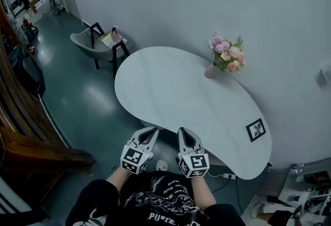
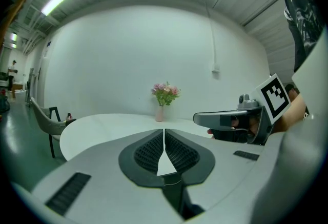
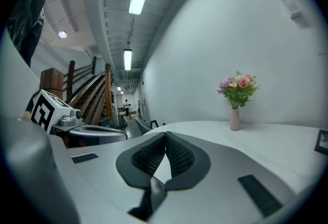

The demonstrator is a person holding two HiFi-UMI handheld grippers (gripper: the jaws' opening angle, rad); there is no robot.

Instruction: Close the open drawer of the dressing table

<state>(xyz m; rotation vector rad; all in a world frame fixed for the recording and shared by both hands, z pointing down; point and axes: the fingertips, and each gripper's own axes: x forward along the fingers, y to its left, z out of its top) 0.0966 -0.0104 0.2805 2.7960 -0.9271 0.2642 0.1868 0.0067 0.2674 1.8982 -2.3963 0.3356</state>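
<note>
dressing table point(image 1: 170, 90), drawer out of sight; left tongs point(image 1: 148, 131) and right tongs point(image 1: 186, 131) closed, empty

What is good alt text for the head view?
From above, the left gripper and right gripper, both shut and empty, point side by side at the near edge of a white curved table; a vase of pink flowers stands at its far edge.

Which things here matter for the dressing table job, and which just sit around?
For the job: dressing table, left gripper, right gripper, both shut and empty; the drawer itself is not in sight.
Just around: vase of flowers, square marker card, grey chair.
</note>
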